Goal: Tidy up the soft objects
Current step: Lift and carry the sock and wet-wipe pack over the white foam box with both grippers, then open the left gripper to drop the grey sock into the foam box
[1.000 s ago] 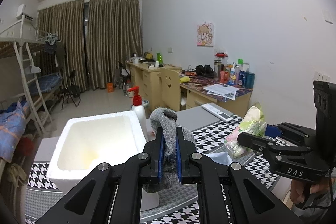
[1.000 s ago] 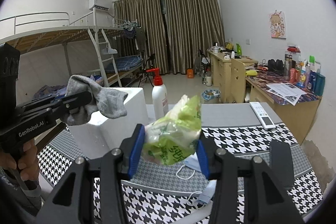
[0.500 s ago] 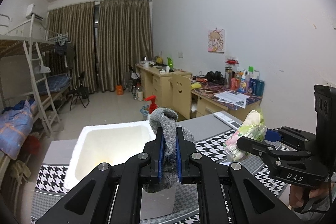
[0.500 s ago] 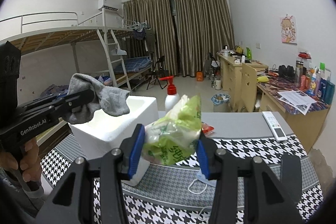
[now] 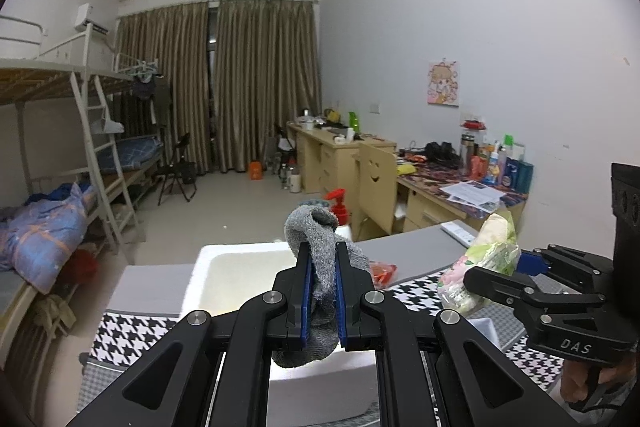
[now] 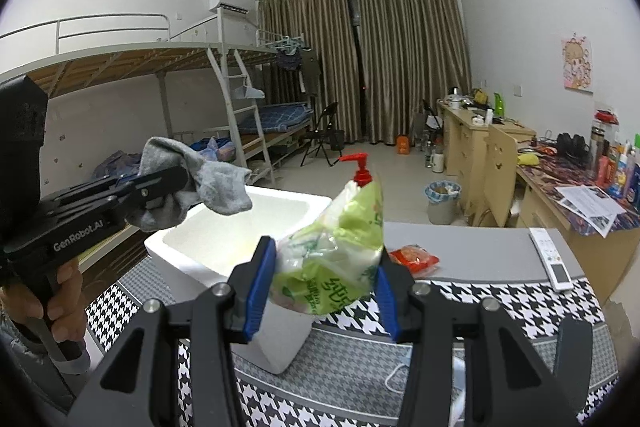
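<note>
My left gripper (image 5: pixel 322 291) is shut on a grey sock (image 5: pixel 320 239) and holds it in the air above the near side of a white foam box (image 5: pixel 240 267). The sock (image 6: pixel 208 183) and the left gripper (image 6: pixel 160 187) also show in the right wrist view, over the box's (image 6: pixel 224 251) left rim. My right gripper (image 6: pixel 322 291) is shut on a green and white plastic pack (image 6: pixel 332 259), held in the air to the right of the box. The pack (image 5: pixel 488 251) and the right gripper (image 5: pixel 520 287) show in the left wrist view.
The box stands on a table with a houndstooth cloth (image 6: pixel 500 307). A red-topped pump bottle (image 6: pixel 360 167) stands behind the box. A red packet (image 6: pixel 416 259), a white remote (image 6: pixel 552 259) and a face mask (image 6: pixel 404 367) lie on the table. Desks (image 6: pixel 472 139) line the right wall.
Both grippers have risen with their loads, so the table and box sit lower in both views. The sock now hangs over the box. Both grips are unchanged.
</note>
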